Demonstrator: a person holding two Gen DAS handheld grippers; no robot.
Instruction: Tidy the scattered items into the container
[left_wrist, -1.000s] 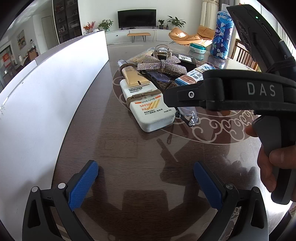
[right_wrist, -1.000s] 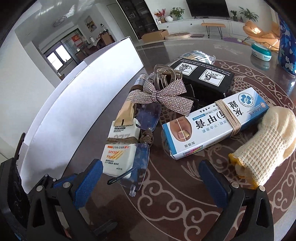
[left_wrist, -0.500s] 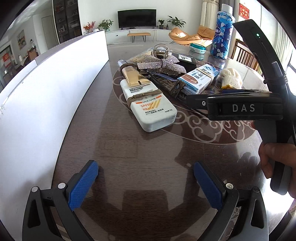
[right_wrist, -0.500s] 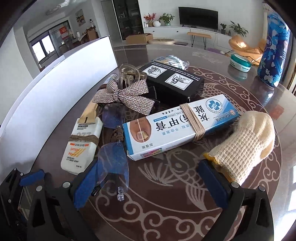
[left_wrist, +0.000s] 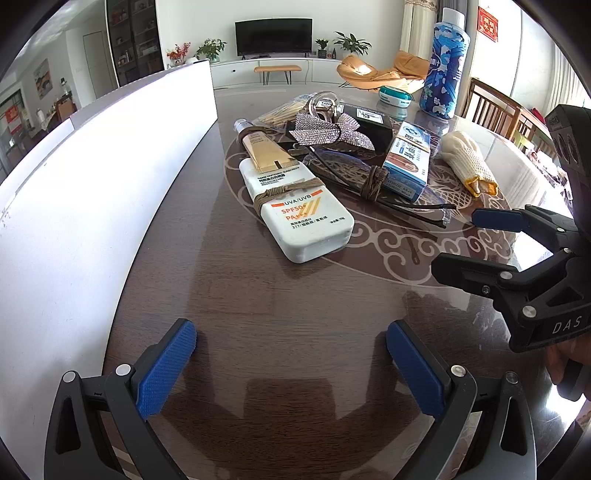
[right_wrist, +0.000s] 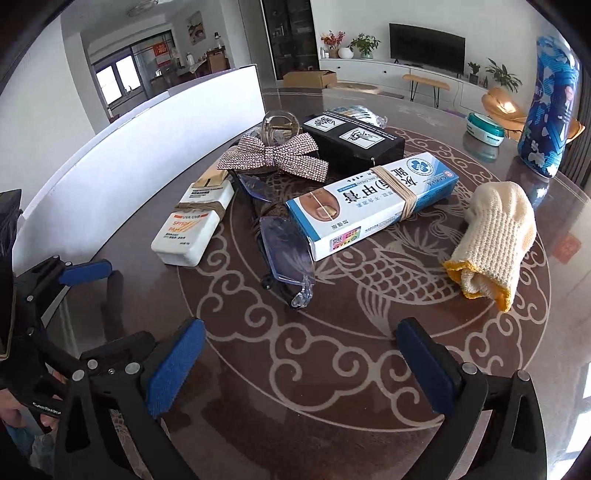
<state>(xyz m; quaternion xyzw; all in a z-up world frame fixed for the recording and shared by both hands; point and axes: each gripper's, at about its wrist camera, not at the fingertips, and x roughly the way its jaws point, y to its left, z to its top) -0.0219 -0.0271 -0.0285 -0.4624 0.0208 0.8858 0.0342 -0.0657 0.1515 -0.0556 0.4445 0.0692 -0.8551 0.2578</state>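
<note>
Dark table (left_wrist: 229, 295) | right hand-held gripper (right_wrist: 306, 369) pulled back from glasses (right_wrist: 286, 254) | both hand-held grippers wide open, empty

A home's living-dining room. Dark round table (left_wrist: 280, 314) with a fish motif; past it, a flat TV (left_wrist: 274, 37) over a low white cabinet (left_wrist: 258, 70). Potted plants (left_wrist: 211, 48) beside the TV, an orange lounge chair (left_wrist: 373, 72) to its right, wooden dining chairs (left_wrist: 491, 107) at the table's right.

Two low, close wrist views facing the same table (left_wrist: 258, 332) clutter, left and right.
</note>
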